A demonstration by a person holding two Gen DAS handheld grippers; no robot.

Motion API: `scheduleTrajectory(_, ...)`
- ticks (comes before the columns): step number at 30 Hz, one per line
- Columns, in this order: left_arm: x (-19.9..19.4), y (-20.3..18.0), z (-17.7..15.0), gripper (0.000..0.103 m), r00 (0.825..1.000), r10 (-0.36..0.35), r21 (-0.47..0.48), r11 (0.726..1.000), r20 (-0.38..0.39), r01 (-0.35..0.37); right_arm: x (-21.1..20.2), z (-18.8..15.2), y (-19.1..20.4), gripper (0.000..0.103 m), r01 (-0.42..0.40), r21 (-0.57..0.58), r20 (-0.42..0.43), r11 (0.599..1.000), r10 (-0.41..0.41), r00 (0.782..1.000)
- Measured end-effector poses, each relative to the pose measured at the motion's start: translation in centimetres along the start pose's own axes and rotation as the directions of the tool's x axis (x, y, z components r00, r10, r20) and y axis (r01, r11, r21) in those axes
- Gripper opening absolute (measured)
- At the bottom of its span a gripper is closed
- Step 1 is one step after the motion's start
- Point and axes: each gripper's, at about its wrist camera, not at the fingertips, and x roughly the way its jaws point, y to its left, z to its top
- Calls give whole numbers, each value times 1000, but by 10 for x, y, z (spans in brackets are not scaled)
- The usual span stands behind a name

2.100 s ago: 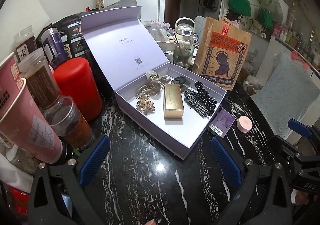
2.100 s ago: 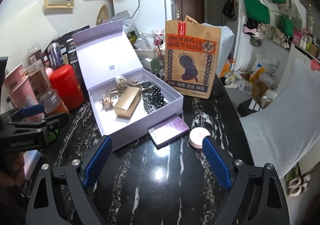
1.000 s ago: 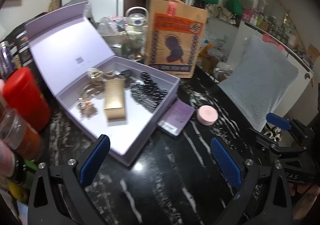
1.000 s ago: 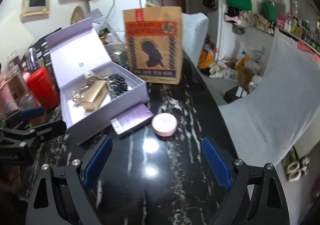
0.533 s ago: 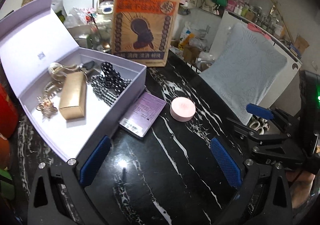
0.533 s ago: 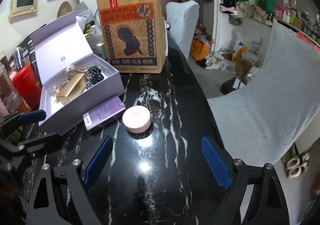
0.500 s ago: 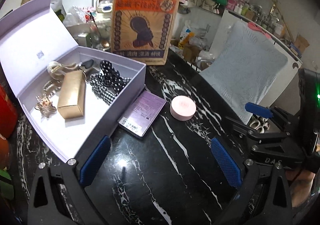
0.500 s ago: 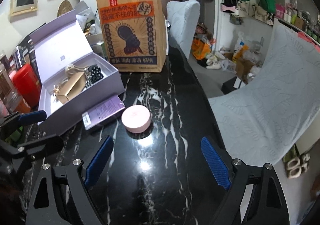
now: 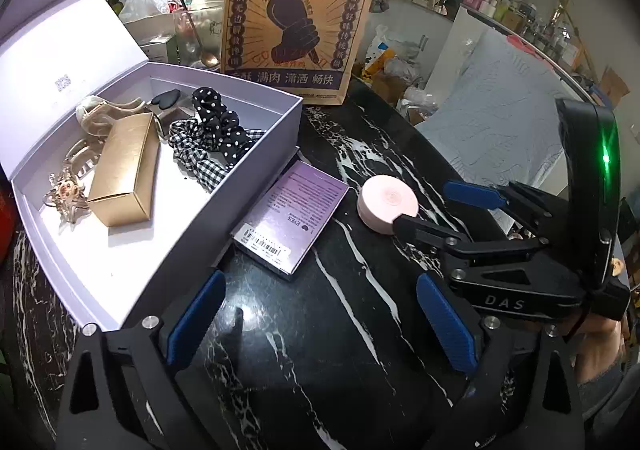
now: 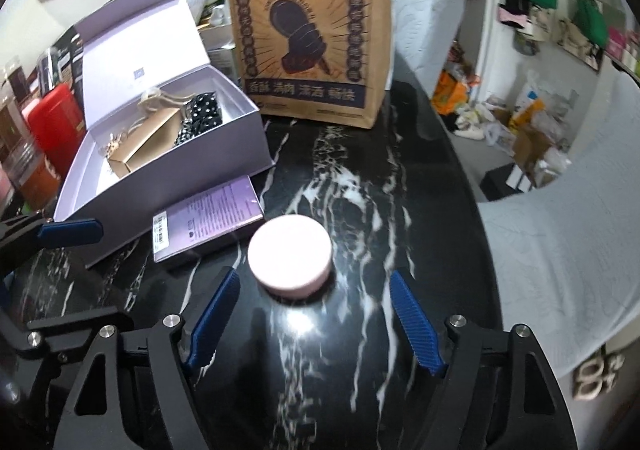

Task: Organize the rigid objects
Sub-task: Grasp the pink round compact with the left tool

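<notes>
Your right gripper (image 10: 312,314) points down at the black marble worktop (image 10: 360,177), and its blue-padded fingers (image 10: 214,314) have just been closing yet stand apart, gripping nothing. The round pink compact (image 10: 290,256) lies flat just ahead of the fingertips, centred on the gap between them but touching neither pad. Just left of the compact, ahead of your left finger, the flat purple eyeshadow box (image 10: 206,217) rests on the worktop against the front wall of the open lilac gift box (image 10: 192,165). Your left gripper (image 9: 320,324) has its fingers (image 9: 446,324) spread wide, though they have just been narrowing, with only bare worktop between them; the purple box lies just ahead of that gap. Inside the gift box, ahead and left of your left finger, lie a gold carton (image 9: 124,169), black-and-white scrunchies (image 9: 212,137) and hair clips (image 9: 68,189). A printed paper bag (image 9: 296,17) stands upright behind it.
</notes>
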Motion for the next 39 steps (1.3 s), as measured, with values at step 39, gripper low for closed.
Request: scheduleTrajectory(39, 57, -39, 35, 93, 983, -181, 138, 975, 28, 176, -11, -28, -67, 51, 83, 124, -35, 989, -79, 996)
